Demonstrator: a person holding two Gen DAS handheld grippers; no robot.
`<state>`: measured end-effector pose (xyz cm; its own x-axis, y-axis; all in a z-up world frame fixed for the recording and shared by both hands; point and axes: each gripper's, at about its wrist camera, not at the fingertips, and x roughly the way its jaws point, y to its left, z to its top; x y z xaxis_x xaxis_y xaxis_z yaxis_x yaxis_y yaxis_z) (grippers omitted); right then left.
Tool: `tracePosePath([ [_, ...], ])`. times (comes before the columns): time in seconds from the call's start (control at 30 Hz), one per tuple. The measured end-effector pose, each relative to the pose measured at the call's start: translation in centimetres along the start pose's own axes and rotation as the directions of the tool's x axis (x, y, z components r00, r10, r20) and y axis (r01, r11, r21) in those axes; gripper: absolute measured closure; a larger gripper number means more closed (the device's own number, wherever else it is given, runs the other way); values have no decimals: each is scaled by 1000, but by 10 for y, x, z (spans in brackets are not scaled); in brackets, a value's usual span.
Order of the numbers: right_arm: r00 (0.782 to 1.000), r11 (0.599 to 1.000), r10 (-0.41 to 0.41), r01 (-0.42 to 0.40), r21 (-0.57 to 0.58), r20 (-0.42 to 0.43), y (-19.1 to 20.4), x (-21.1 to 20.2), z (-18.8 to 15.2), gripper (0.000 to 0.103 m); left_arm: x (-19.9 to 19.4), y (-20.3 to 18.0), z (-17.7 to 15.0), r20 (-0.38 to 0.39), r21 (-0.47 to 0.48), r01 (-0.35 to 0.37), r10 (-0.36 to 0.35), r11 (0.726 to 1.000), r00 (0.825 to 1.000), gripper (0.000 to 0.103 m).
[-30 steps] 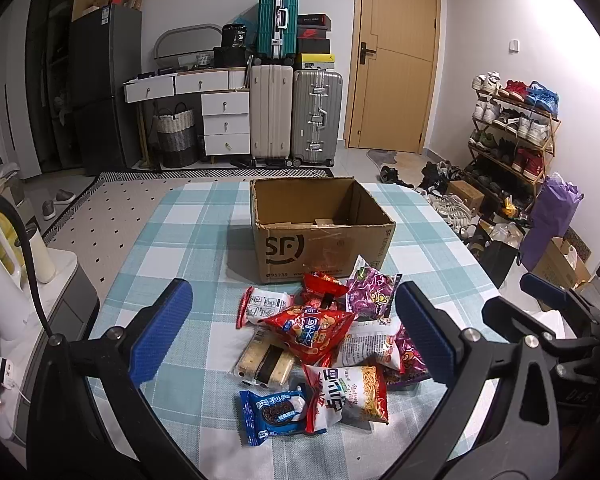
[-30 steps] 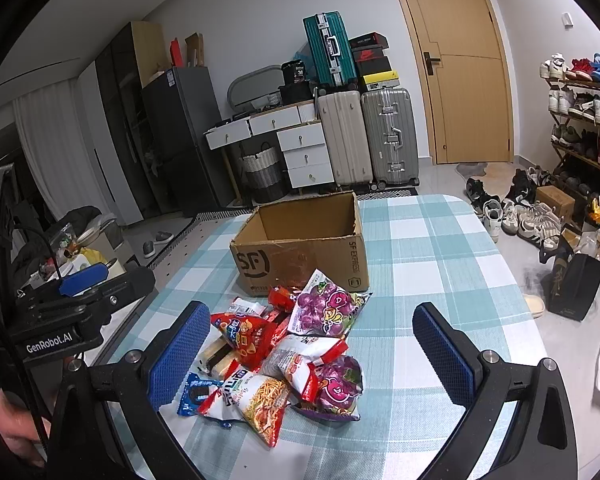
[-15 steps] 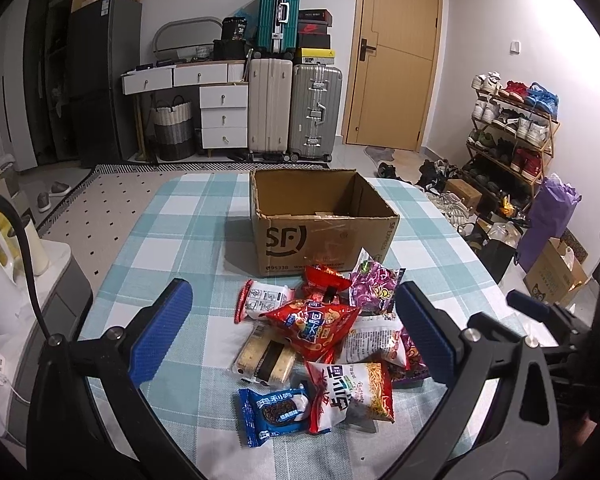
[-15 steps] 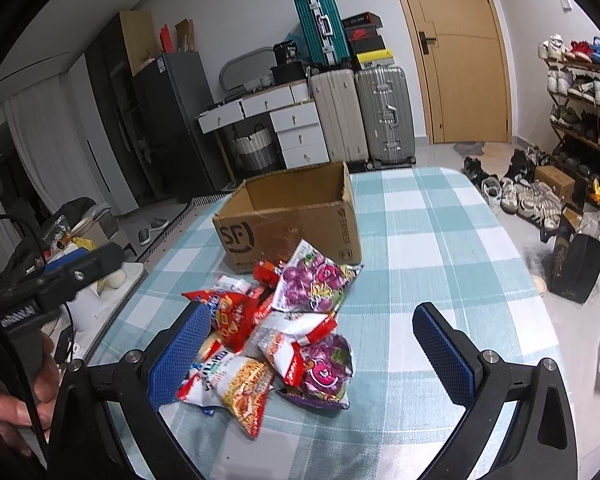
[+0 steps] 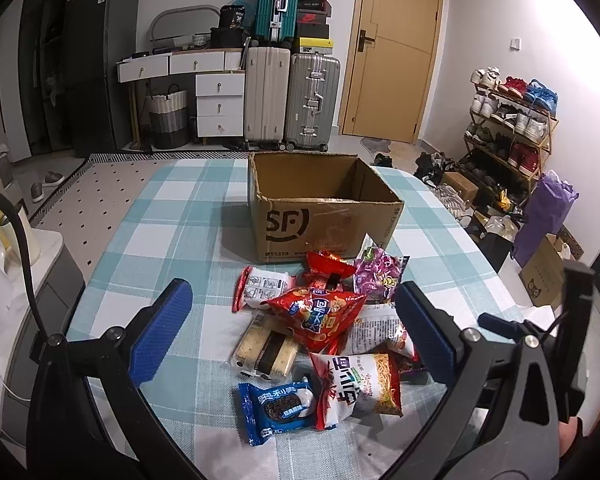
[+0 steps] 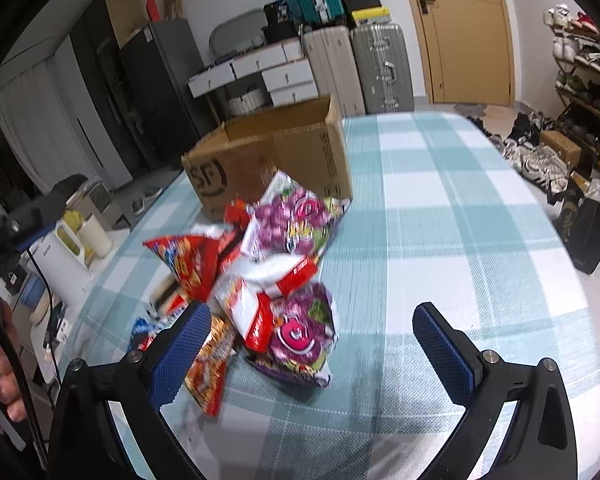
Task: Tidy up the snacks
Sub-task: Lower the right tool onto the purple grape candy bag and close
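Right gripper [image 6: 312, 344] nearer now, over crumpled purple snack bag [image 6: 300, 332].

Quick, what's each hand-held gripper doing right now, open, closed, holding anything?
Left hand-held gripper: open, holding nothing, above the snack pile.
Right hand-held gripper: open, holding nothing, near the purple bag.
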<state>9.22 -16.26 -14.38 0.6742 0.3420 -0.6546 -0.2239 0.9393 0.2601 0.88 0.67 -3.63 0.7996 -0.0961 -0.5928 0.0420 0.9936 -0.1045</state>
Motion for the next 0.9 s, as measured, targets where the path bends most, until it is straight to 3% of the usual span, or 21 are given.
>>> tracePosePath([
  [0.57, 994, 999, 12, -17, -39, -110, 0, 42, -16, 1, 28, 12, -9, -40, -27, 3, -4, 1000, 999, 2],
  [0.63, 994, 999, 16, -21, -39, -113, 0, 45, -16, 8, 32, 13, -10, -43, -30, 2, -4, 1000, 999, 2],
  [0.67, 993, 999, 23, -28, -45, -115, 1, 47, -16, 18, 31, 14, -11, -45, -33, 1, -3, 999, 999, 2],
  [0.9, 990, 997, 4, -15, -75, -143, 6, 57, -19, 41, 34, 19, -13, -55, -50, 1, -3, 999, 998, 2],
])
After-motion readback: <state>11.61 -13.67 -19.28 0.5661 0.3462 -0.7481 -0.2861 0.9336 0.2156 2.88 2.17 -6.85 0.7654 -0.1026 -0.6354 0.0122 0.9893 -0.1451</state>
